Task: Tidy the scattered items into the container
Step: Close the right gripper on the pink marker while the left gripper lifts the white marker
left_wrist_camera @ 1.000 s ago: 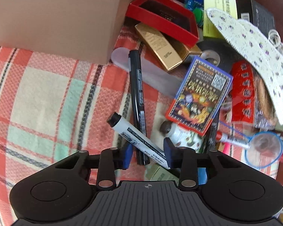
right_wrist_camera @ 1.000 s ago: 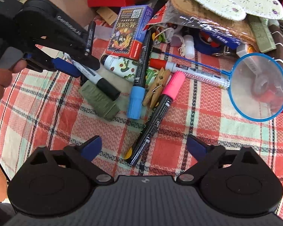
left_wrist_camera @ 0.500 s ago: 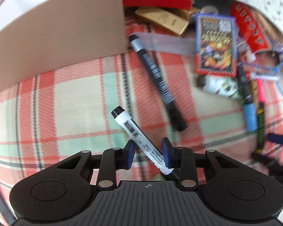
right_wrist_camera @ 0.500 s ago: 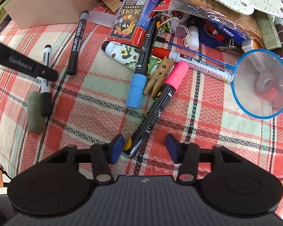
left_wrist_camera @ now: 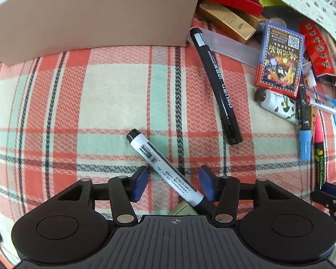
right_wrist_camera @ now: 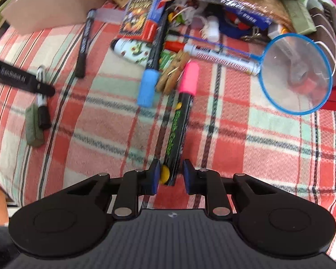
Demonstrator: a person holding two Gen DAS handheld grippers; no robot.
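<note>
We are working the right gripper onto the tail of the pink-capped marker. Its pads are standing narrowly either side of the barrel, and through the blur we cannot tell whether they are pressing it yet. To do this well, we are wanting both pads square on the black barrel just ahead of the yellow end. The lift should go straight up, so that the pink cap is not dragging the wooden clothespin touching it. The marker is lying near the middle of the plaid tablecloth, cap pointing at the far clutter. Its barrel is black with green lettering.

The left gripper is spread wide. The white marker is lying slantwise between its pads on the cloth, black cap toward the cardboard box. The box is standing at the far left corner, well apart from both markers.
</note>
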